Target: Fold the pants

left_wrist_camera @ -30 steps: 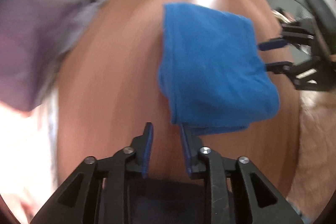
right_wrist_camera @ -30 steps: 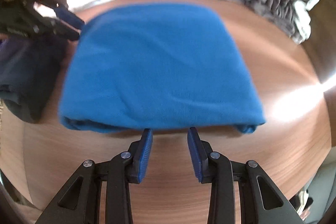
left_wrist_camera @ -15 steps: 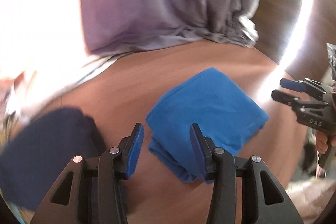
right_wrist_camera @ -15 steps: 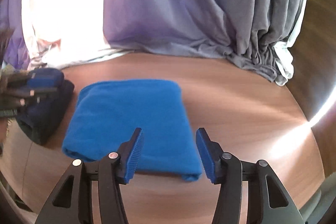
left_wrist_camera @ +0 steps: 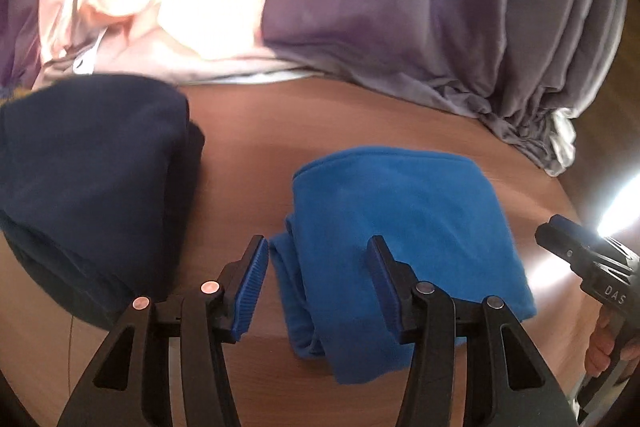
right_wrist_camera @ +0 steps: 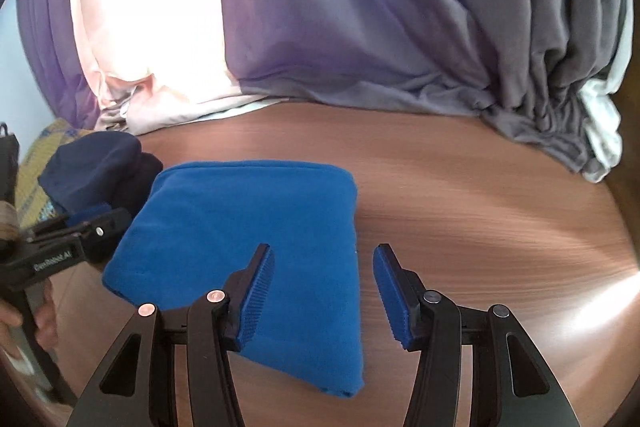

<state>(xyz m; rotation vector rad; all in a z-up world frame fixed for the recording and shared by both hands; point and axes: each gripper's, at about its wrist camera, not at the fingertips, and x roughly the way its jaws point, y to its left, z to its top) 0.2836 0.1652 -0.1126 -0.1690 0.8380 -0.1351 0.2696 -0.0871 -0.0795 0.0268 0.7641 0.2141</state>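
Both grippers have drawn back from the folded blue pants (left_wrist_camera: 404, 247), left gripper (left_wrist_camera: 316, 283) having just been opening, right gripper (right_wrist_camera: 324, 291) half-spread, nothing between either's pads; pants lie beside the navy garment (left_wrist_camera: 88, 179) on the table (right_wrist_camera: 480, 211); fold looks complete, next likely to set the bundle aside

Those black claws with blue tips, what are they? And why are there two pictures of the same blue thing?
They are grabbing tools, one in each of a person's hands, each with a little camera looking along its fingers. One picture is from the left gripper, the other from the right gripper. Both see the folded blue pants lying on the brown table, with a dark blue pile beside them. Both grippers have just been opening and hold nothing. Curtains hang behind.
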